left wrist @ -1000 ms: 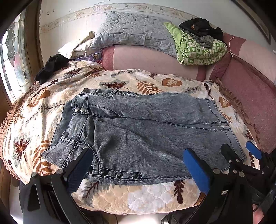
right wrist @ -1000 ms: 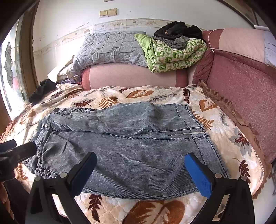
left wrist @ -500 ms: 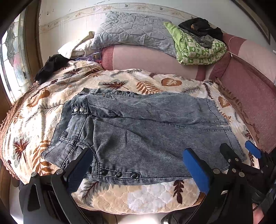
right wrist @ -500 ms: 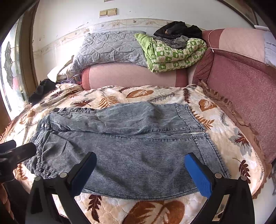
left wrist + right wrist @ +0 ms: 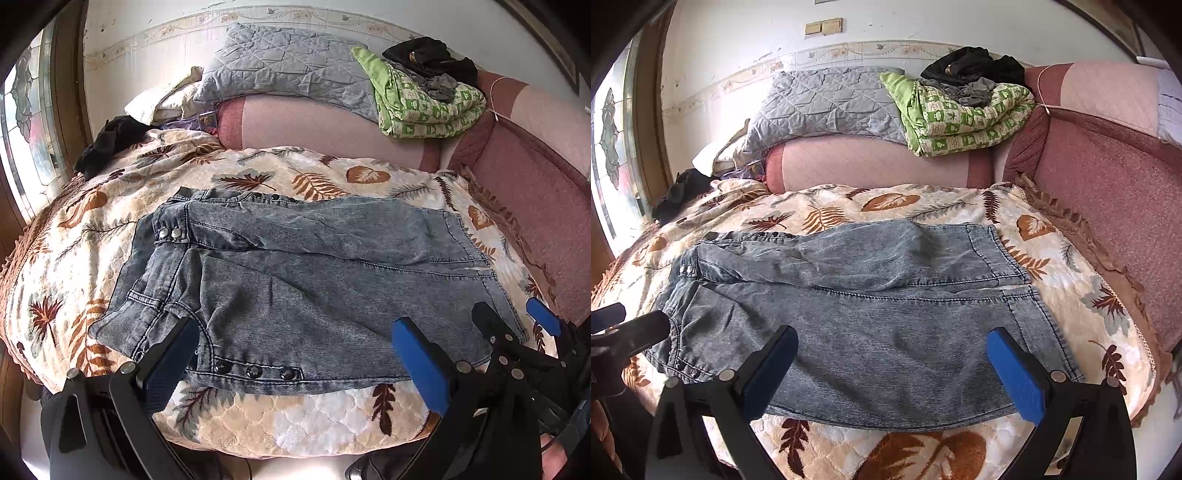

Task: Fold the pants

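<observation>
While pants (image 5: 306, 291) lie lengthwise left-right, waist left | both grippers' fingers (image 5: 419, 360) wide apart, empty

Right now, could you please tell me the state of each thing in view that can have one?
Denim pants: spread flat on the leaf-print blanket, legs side by side, not yet folded.
Left claw: open, empty, at the near edge of the pants.
Right claw: open, empty, over the near leg.
Green quilt: folded, on the pink bolster.
Grey quilt: draped over the bolster.
</observation>
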Demonstrator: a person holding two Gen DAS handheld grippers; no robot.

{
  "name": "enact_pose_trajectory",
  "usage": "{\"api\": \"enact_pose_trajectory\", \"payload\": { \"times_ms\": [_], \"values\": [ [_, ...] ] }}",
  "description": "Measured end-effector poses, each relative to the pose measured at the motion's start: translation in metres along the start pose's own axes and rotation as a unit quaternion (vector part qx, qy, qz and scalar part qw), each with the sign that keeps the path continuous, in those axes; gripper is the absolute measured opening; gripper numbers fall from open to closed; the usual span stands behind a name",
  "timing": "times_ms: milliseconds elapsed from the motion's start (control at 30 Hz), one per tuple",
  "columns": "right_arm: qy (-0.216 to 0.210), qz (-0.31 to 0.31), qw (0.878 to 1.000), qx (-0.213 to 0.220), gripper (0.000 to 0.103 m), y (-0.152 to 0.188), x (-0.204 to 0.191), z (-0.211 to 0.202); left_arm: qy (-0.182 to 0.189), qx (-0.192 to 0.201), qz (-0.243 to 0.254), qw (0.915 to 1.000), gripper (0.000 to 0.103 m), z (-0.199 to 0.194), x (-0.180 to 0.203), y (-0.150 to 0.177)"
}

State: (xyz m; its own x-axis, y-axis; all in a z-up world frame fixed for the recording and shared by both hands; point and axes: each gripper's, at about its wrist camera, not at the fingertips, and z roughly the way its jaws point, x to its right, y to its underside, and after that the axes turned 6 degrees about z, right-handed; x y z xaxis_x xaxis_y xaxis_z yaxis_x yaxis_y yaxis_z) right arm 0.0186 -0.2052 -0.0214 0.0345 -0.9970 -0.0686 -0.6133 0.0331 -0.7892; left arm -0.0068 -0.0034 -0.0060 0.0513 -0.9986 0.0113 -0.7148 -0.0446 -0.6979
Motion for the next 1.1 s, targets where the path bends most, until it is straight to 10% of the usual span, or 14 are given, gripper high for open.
{"api": "enact_pose_trajectory", "payload": {
  "times_ms": [267, 700, 867, 1100],
  "values": [
    [-0.03, 0.022, 0.999, -0.02, 0.103, -0.017, 0.013, 0.008, 0.001, -0.009, -0.008, 0.9999, 0.103, 0.012, -0.018, -0.012],
    [-0.034, 0.153, 0.983, -0.098, 0.101, -0.12, 0.163, 0.135, -0.013, -0.076, -0.058, 0.9953, 0.103, 0.095, -0.112, -0.065],
    [-0.028, 0.18, 0.972, -0.149, 0.061, -0.147, 0.201, 0.207, 0.02, -0.083, -0.073, 0.9936, 0.103, 0.121, -0.138, -0.089],
    [-0.027, 0.152, 0.964, -0.216, 0.055, -0.169, 0.21, 0.289, 0.045, -0.093, -0.083, 0.9912, 0.1, 0.166, -0.175, -0.134]
  ]
}}
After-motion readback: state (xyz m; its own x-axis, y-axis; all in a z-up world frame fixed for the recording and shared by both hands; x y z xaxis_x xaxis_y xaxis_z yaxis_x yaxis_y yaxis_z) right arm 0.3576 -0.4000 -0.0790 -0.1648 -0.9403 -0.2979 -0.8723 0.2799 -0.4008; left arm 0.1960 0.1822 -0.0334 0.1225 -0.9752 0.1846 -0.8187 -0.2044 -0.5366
